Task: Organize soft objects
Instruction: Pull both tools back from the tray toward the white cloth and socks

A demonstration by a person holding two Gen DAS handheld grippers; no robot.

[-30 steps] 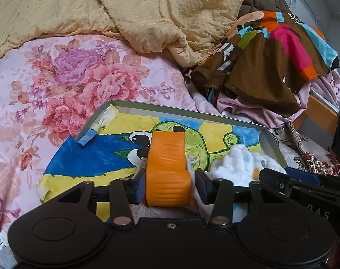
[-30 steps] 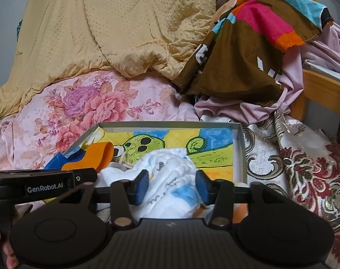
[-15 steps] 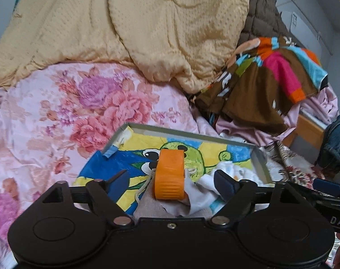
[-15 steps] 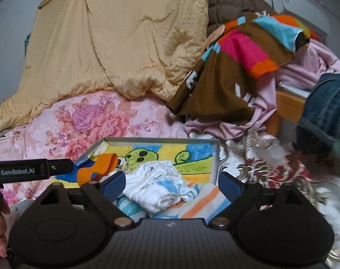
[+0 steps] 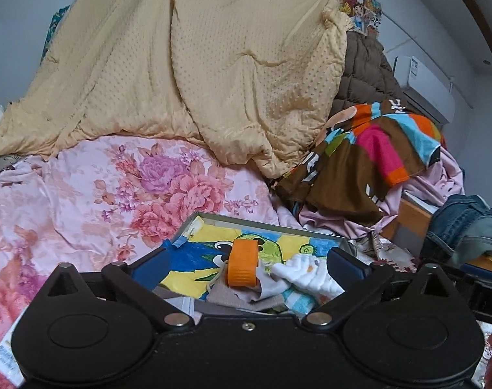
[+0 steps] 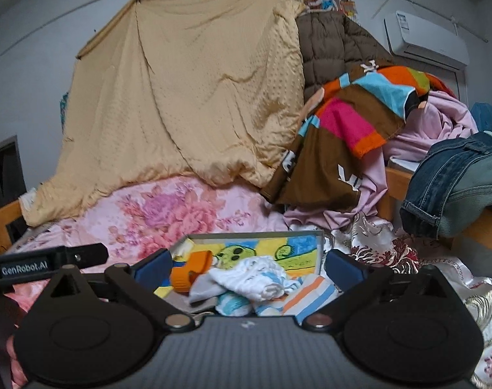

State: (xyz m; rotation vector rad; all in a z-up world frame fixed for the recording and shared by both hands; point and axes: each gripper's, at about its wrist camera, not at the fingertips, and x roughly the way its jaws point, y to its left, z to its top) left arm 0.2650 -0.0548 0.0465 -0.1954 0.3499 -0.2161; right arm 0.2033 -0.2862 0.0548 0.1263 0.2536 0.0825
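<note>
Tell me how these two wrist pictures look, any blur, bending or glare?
Left wrist view: strong fisheye bending, the wall and ceiling edges curve; soft, even daylight, no glare; the orange rolled piece in the tray is fairly sharp. Right wrist view: same bending, dark corners; the air conditioner is bright but not blown out; the floral sheet looks slightly smeared.

A shallow box (image 6: 255, 236) sits on the bedspread (image 6: 168, 214) in front of me, and my socks (image 6: 255, 278) and a ribbed roll (image 6: 190, 267) lie in its near end, the roll to the left. Behind the box a quilt (image 6: 187, 97) hangs down; to its right is a heap of clothes (image 6: 353, 129) (jeans (image 6: 453, 181) furthest right).
</note>
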